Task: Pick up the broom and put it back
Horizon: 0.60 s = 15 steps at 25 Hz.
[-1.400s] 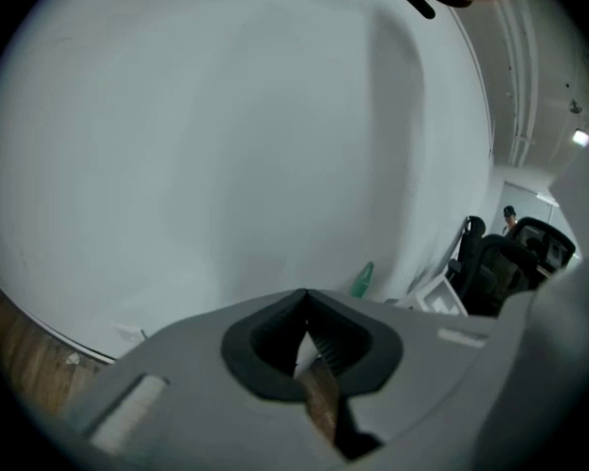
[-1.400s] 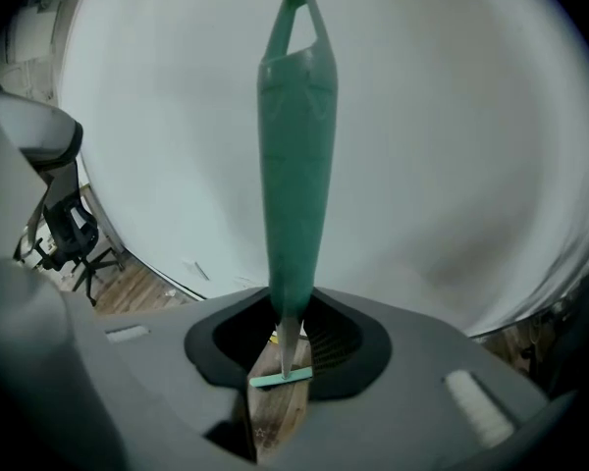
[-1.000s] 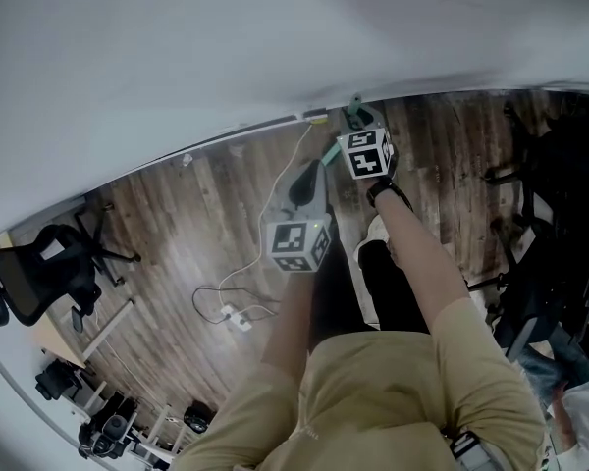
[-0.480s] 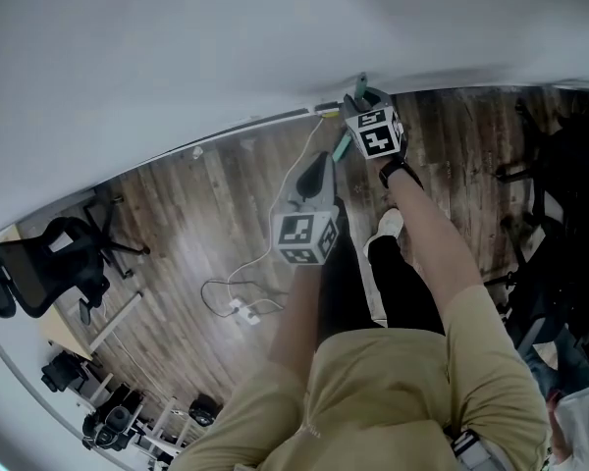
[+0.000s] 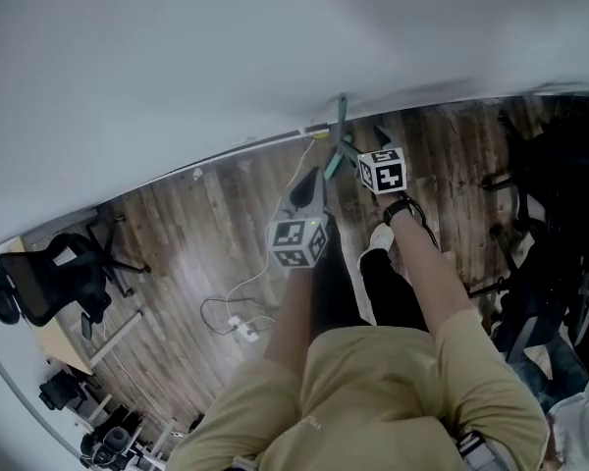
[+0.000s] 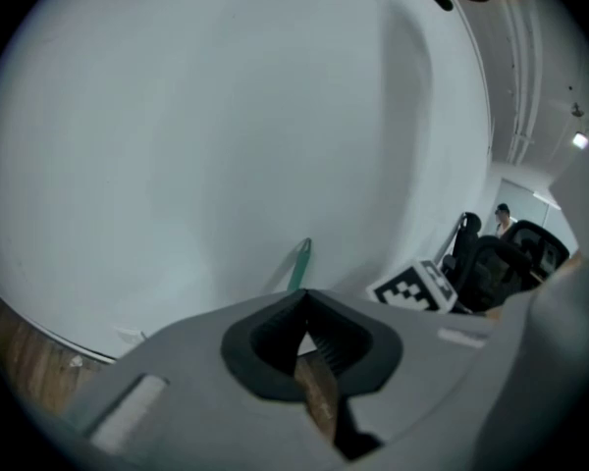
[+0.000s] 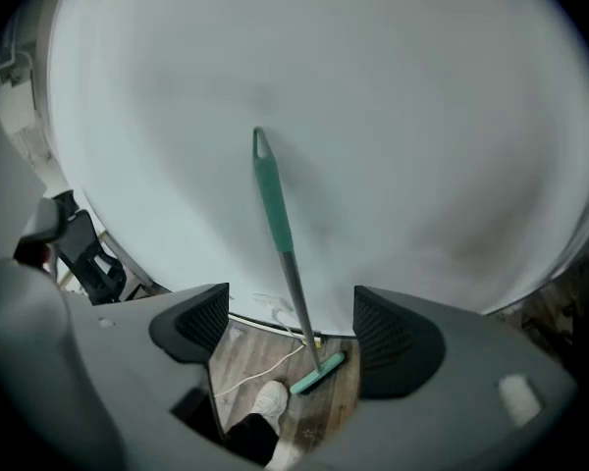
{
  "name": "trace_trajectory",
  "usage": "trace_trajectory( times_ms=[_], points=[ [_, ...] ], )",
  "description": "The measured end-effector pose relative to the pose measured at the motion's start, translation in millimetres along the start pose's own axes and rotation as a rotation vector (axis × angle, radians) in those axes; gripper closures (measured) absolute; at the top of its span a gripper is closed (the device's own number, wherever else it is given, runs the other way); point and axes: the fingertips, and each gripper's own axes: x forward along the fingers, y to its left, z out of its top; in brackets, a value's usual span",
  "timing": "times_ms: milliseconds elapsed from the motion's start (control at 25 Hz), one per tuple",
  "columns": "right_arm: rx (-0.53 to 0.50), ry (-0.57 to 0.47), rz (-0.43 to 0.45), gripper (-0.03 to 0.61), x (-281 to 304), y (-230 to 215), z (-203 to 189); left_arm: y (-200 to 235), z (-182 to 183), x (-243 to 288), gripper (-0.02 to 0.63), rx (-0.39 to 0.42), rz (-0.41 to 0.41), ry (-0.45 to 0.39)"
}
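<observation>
Broom point(image 7: 275, 224): stands leaning against the white wall point(image 5: 226, 57). Its teal head point(image 7: 317, 373) rests on the wooden floor point(image 5: 206, 234) at the foot of the wall. Its grey shaft and teal upper handle tilt up to lie on the wall surface. No gripper is in contact with it.

Right gripper point(image 7: 290, 327): jaws spread wide, having just been opening. In the right gripper view the broom shaft lines up with the gap between the two pads, but it stands beyond them, clear of both. In the head view this gripper point(image 5: 363, 143) hangs near the broom point(image 5: 340, 135), on its right.

Left gripper point(image 6: 304, 307): jaws pressed together at the tips, with nothing pinched. In the head view it point(image 5: 308, 183) points toward the wall, left of the right gripper and near the broom head. The top of the broom handle point(image 6: 299, 263) shows above its jaws.

Surroundings: a white cable point(image 5: 275, 253) trails across the floor from the wall base near the broom head. The person's white shoe point(image 5: 378, 235) stands just behind the broom. A black office chair point(image 5: 39, 283) is well apart at the left.
</observation>
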Motion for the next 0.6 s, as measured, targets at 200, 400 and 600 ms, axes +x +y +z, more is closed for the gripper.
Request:
trace_trajectory(
  times_ms=[200, 400, 600],
  points=[
    [0.111, -0.091, -0.060, 0.236, -95, 9, 8, -21, 24, -21, 0.615, -0.006, -0.014, 0.005],
    [0.042, -0.243, -0.077, 0.309, -180, 37, 66, -54, 70, -51, 0.615, 0.042, -0.034, -0.047],
    [-0.052, -0.400, -0.102, 0.327, -259, 64, 128, -91, 124, -81, 0.615, 0.097, -0.072, -0.133]
  ],
)
